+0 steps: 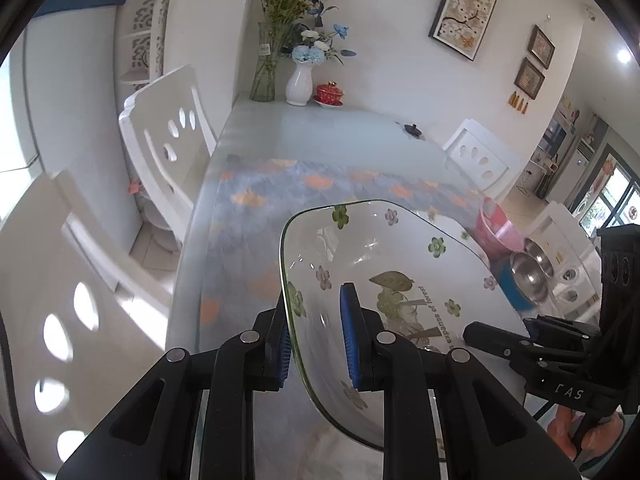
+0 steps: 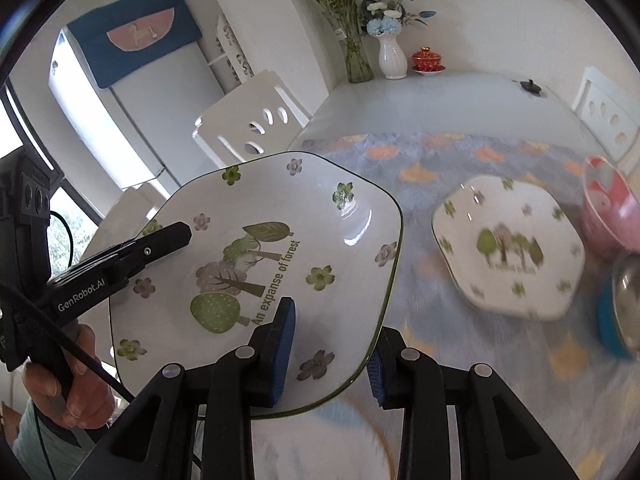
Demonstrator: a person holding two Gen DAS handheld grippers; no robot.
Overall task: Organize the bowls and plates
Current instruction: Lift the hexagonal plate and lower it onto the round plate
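Note:
A white square plate (image 1: 384,248) with tree and flower prints is held tilted above the table, gripped from both sides. My left gripper (image 1: 314,312) is shut on its left rim, one blue pad inside the dish and one under it. My right gripper (image 2: 332,340) is shut on the opposite rim of the same plate (image 2: 260,260). Each gripper shows in the other's view: the right gripper (image 1: 520,336), the left gripper (image 2: 168,236). A second matching plate (image 2: 508,248) lies flat on the tablecloth, with a pink bowl (image 2: 608,208) and a steel bowl (image 2: 628,300) in a blue one to its right.
The table (image 2: 420,96) has a blue patterned cloth (image 2: 440,160). At its far end stand a glass vase (image 2: 358,60), a white vase (image 2: 392,60) and a red lidded cup (image 2: 427,60); a small black object (image 2: 531,87) lies near the right edge. White chairs (image 1: 160,136) stand around the table. A person's hand (image 2: 68,392) holds the left gripper.

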